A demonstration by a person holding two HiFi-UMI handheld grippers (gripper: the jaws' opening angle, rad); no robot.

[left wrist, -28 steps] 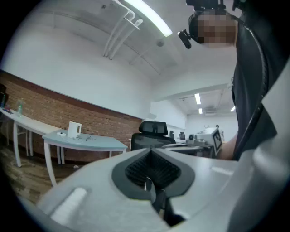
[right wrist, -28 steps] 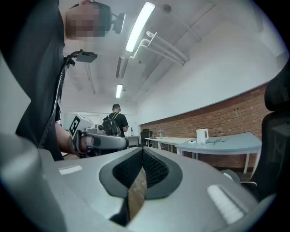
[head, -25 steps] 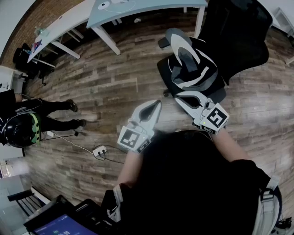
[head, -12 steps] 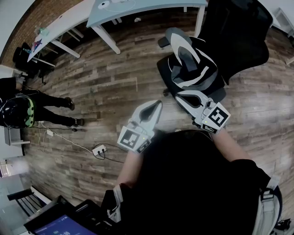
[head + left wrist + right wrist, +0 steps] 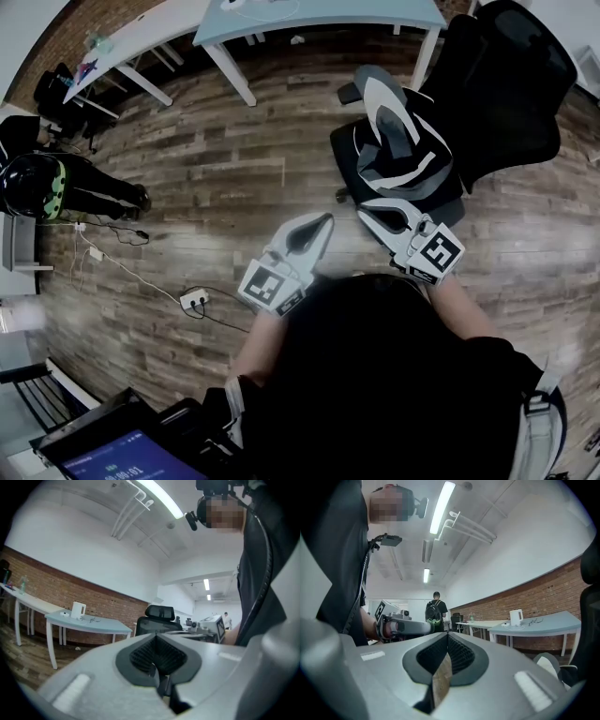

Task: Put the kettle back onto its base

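- Head view shows my left gripper and right gripper held close in front of my chest, both pointing level out over the wooden floor.
- Each gripper has its jaws pressed together with nothing between them; both are empty.
- Just ahead of the right gripper stands a black office chair with a grey and white jacket draped over its seat.
- Beyond the chair, well apart from both hands, is a pale blue table in front of a brick wall.
- The kettle, white and upright, stands on that table near one end. A small flat white thing lies just beside it, likely the base, though it is too small for me to be sure.
- From the left gripper the kettle lies off to the left of the jaws; from the right gripper it lies off to the right.
- My judgement: nothing is within reach, so I must walk to the table first. The chair sits between my right hand and the table, while the floor ahead of my left hand is open, so the left side offers the easier approach.
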